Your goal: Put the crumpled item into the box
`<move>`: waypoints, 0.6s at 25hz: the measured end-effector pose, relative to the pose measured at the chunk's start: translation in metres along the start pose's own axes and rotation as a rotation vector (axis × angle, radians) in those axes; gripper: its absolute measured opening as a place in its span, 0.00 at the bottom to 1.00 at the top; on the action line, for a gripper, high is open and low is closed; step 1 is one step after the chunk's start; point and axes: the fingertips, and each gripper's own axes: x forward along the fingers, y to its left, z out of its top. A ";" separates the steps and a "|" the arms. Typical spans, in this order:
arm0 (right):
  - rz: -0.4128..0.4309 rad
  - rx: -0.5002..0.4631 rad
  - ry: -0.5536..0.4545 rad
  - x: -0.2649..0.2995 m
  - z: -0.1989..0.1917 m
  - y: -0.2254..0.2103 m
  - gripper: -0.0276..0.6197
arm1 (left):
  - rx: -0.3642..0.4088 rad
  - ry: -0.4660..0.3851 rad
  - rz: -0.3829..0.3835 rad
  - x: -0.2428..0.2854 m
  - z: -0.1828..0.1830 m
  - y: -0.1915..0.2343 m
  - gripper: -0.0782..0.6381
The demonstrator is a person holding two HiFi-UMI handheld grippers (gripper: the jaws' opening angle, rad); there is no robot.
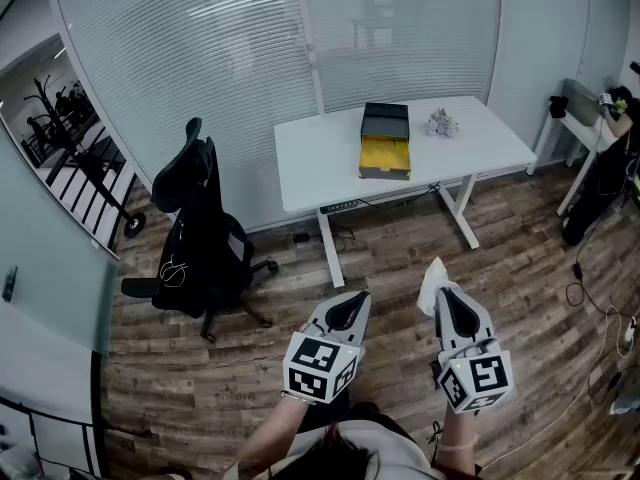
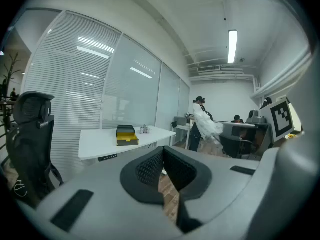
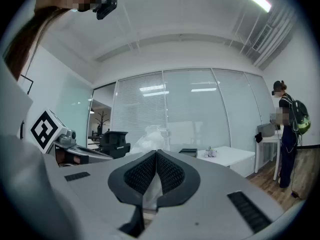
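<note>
A white crumpled sheet (image 1: 431,282) sticks up from my right gripper (image 1: 443,294), whose jaws are shut on it; in the right gripper view the sheet (image 3: 149,138) rises above the closed tips (image 3: 156,154). My left gripper (image 1: 352,304) is shut with nothing in it (image 2: 162,151). Both hang over the wooden floor, well short of the white desk (image 1: 320,163). On the desk lies an open box (image 1: 385,144) with a yellow inside and a dark lid, also seen as the box (image 2: 126,135) and the box (image 3: 188,152). A small grey crumpled lump (image 1: 442,123) sits right of it.
A black office chair (image 1: 195,238) stands left of the desk. Cables (image 1: 590,288) trail over the floor at the right. A person (image 1: 615,108) stands by a second table at the far right, seen as the person (image 3: 285,129). Glass walls with blinds back the desk.
</note>
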 end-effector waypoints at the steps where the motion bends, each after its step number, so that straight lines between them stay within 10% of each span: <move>1: -0.002 -0.001 -0.003 -0.003 0.000 -0.001 0.09 | 0.002 0.002 -0.004 -0.001 -0.001 -0.004 0.13; 15: -0.031 -0.003 -0.025 0.010 0.002 -0.028 0.09 | 0.008 0.016 -0.046 0.031 -0.002 -0.011 0.13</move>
